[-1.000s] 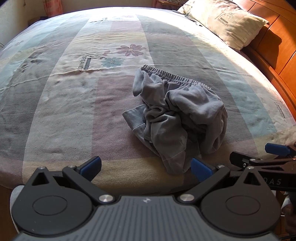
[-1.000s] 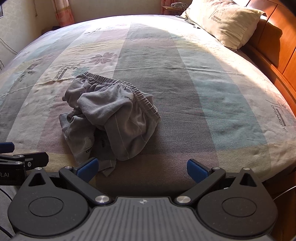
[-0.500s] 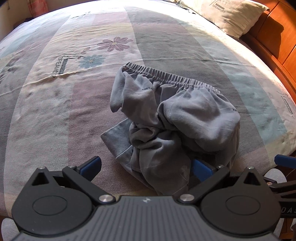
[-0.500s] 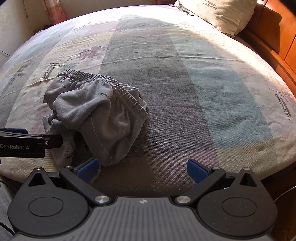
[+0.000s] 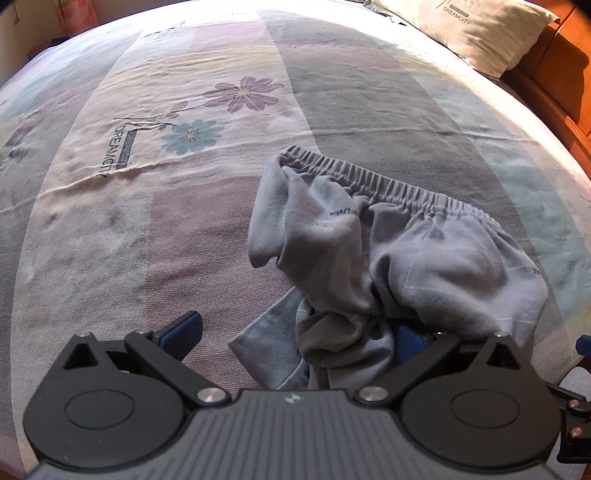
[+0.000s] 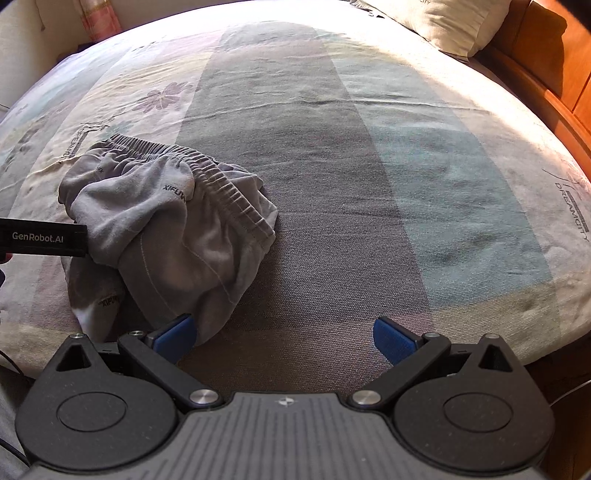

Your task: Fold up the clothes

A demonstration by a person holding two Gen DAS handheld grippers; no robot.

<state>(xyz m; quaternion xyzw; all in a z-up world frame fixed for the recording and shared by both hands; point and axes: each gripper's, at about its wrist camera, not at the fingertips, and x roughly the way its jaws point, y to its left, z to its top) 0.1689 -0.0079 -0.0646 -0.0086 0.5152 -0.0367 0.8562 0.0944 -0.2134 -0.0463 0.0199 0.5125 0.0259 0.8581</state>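
A crumpled pair of grey shorts (image 5: 391, 258) with an elastic waistband lies in a heap on the bed near its front edge; it also shows in the right wrist view (image 6: 166, 236). My left gripper (image 5: 295, 336) is open, and the near folds of the shorts lie between its fingers, partly covering the right pad (image 5: 404, 341). My right gripper (image 6: 284, 336) is open and empty over bare bedspread, its left pad (image 6: 175, 334) touching the right side of the heap. The left gripper's black body (image 6: 44, 242) shows at the left edge of the right wrist view.
The bed is covered by a striped, flowered bedspread (image 5: 184, 206). A beige pillow (image 5: 472, 33) lies at the far right by the wooden headboard (image 6: 546, 55). The bed's front edge runs just below both grippers.
Both grippers have moved forward toward the shorts. The left gripper's fingers now straddle the near folds, and the right gripper's left pad has reached the side of the heap.
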